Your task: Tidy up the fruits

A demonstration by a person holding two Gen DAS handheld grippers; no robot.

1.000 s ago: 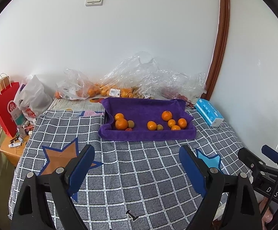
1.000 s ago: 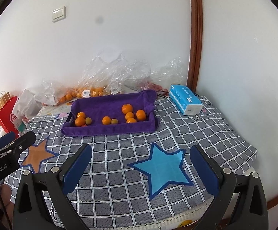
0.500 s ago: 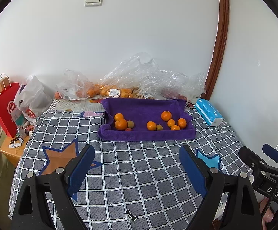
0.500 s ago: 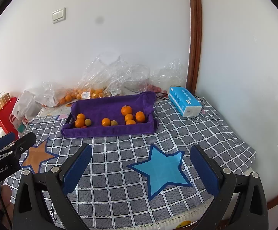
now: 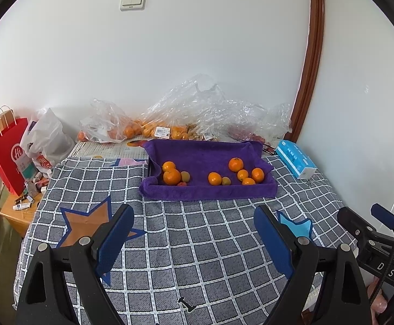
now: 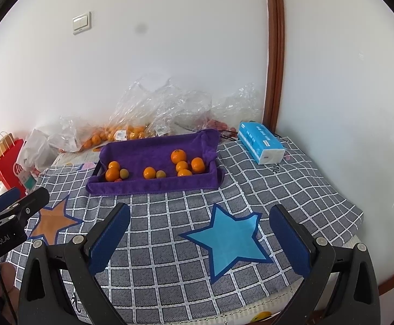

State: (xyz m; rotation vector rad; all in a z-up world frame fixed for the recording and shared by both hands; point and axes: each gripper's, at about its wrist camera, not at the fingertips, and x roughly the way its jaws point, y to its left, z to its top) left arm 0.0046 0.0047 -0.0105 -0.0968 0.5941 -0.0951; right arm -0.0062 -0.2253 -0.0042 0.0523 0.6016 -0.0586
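Blue fingers [image 5: 115,239] of both grippers spread wide, nothing between them.
The left gripper [image 5: 194,239] and right gripper [image 6: 199,239] hover over the checked cloth [image 5: 197,243]; the oranges [image 5: 172,176] lie well beyond in the purple-towelled tray [image 5: 205,192].

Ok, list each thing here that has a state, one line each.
left gripper: open, nothing between its pads.
right gripper: open, nothing held.
purple tray: towel-lined, holding loose fruit.
oranges: lying in two groups in the tray.
clear plastic bags: crumpled, some with oranges inside.
tissue pack: lying flat beside the tray.
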